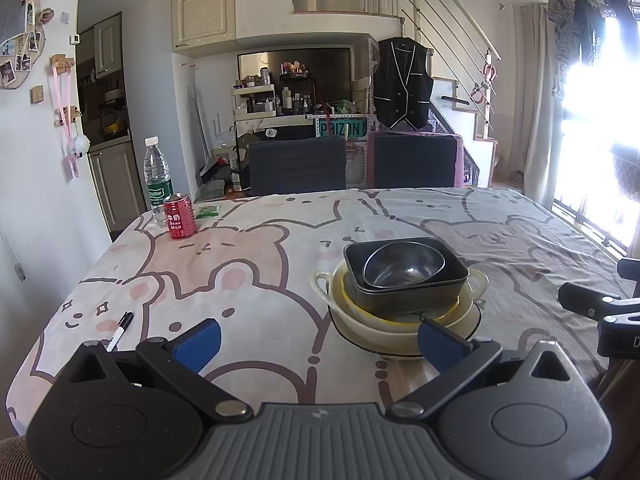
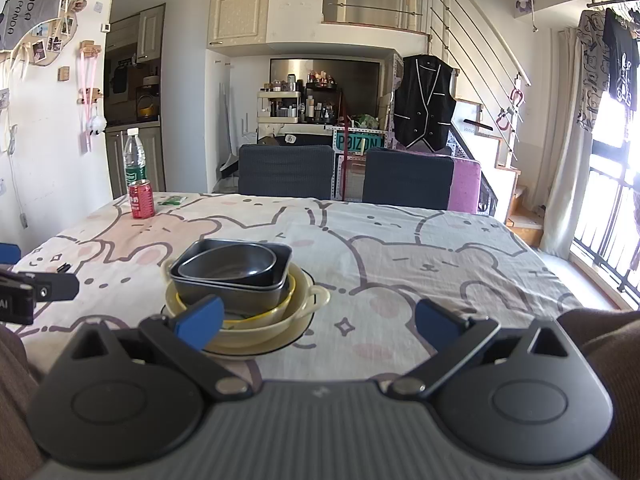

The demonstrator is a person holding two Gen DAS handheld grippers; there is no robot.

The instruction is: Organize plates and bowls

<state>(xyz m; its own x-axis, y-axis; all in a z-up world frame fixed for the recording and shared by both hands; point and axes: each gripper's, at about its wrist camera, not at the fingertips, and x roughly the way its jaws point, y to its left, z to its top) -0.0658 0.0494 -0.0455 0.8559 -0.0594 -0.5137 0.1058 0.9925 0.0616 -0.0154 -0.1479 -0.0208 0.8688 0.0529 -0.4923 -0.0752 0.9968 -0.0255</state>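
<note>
A stack of dishes stands on the table with the bear-print cloth (image 1: 240,264). At the bottom is a white plate (image 1: 360,342), then a cream two-handled bowl (image 1: 320,280), a yellow-rimmed bowl (image 1: 344,280), a black square bowl (image 1: 452,278) and a dark metal bowl (image 1: 404,266) on top. The stack also shows in the right wrist view (image 2: 232,276). My left gripper (image 1: 318,340) is open and empty, just left of and in front of the stack. My right gripper (image 2: 318,322) is open and empty, just right of the stack.
A red drink can (image 1: 180,217), a water bottle (image 1: 157,180) and a green packet (image 1: 207,211) stand at the far left corner. A black marker (image 1: 120,330) lies near the left edge. Two dark chairs (image 1: 298,166) stand behind the table.
</note>
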